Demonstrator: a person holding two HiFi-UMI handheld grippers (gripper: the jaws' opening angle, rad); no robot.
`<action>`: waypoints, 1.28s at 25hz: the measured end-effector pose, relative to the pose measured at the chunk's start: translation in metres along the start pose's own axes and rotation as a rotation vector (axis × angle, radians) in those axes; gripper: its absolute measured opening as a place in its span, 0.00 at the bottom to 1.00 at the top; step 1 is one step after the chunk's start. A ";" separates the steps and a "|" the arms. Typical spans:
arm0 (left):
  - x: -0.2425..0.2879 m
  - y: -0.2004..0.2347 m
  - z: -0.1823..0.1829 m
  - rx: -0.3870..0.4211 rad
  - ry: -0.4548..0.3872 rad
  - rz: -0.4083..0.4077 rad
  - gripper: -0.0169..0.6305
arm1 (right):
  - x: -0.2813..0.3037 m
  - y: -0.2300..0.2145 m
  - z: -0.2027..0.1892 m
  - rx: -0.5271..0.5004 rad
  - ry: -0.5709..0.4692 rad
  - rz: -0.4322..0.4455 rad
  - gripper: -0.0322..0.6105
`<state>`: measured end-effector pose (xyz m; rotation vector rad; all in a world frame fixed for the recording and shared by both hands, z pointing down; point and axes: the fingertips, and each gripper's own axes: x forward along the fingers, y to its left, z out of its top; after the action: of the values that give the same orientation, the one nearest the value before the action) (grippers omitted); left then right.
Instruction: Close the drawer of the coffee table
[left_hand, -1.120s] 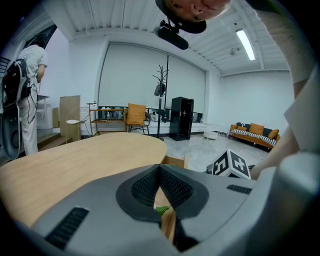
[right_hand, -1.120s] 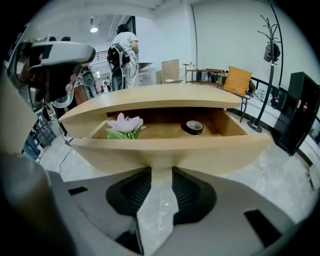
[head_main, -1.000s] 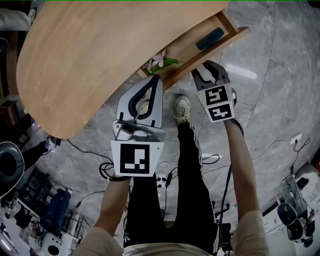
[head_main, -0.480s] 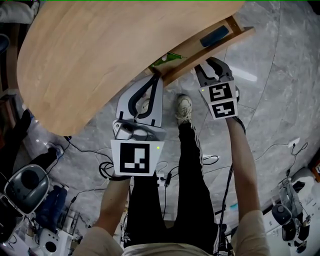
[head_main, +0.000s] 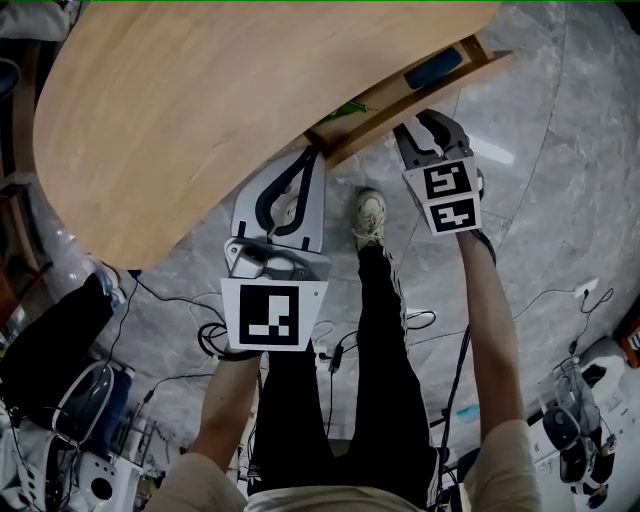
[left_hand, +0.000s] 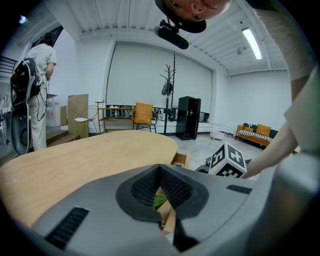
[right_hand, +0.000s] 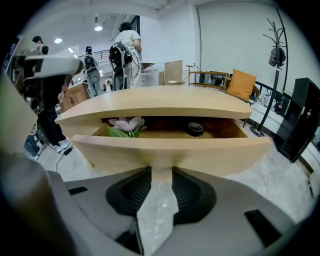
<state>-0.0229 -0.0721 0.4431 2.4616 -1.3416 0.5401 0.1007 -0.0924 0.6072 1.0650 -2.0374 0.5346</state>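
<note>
Grey marble floor (head_main: 570, 150) is lying open to the right of and nearer than the coffee table (head_main: 200, 110), while cables (head_main: 210, 335) and equipment are crowding the near left. The table's rounded wooden top is spreading over the far left, and its curved edge is overhanging the drawer (head_main: 385, 110), which is still standing partly out below the near right edge. The left gripper (head_main: 313, 158) is pointing at the drawer front's left end, its jaws clenched tip to tip on nothing. The right gripper (head_main: 430, 125) is meeting the front further right, its jaws standing apart with only the front's lower edge showing in the gap, nothing clamped. The person's shoe (head_main: 368, 215) is resting on the floor between the two. Compared with a second ago, the drawer is sitting further under the top and both grippers are lying closer to the table. From above, the pink flower (right_hand: 127, 124) is now hiding under the edge, leaving only its green leaf (head_main: 345, 110) and a dark object (head_main: 433, 68) showing.
</note>
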 end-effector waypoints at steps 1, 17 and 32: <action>0.000 0.000 0.000 0.000 -0.001 0.000 0.04 | 0.001 0.000 0.001 -0.001 -0.001 0.000 0.26; 0.000 0.008 -0.003 0.006 0.006 0.005 0.04 | 0.018 -0.001 0.025 -0.001 -0.023 0.003 0.26; -0.015 0.023 -0.012 -0.082 0.023 0.086 0.04 | 0.035 -0.002 0.050 -0.011 -0.042 0.001 0.26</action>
<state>-0.0521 -0.0678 0.4485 2.3345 -1.4361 0.5206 0.0676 -0.1439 0.6033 1.0774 -2.0754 0.5047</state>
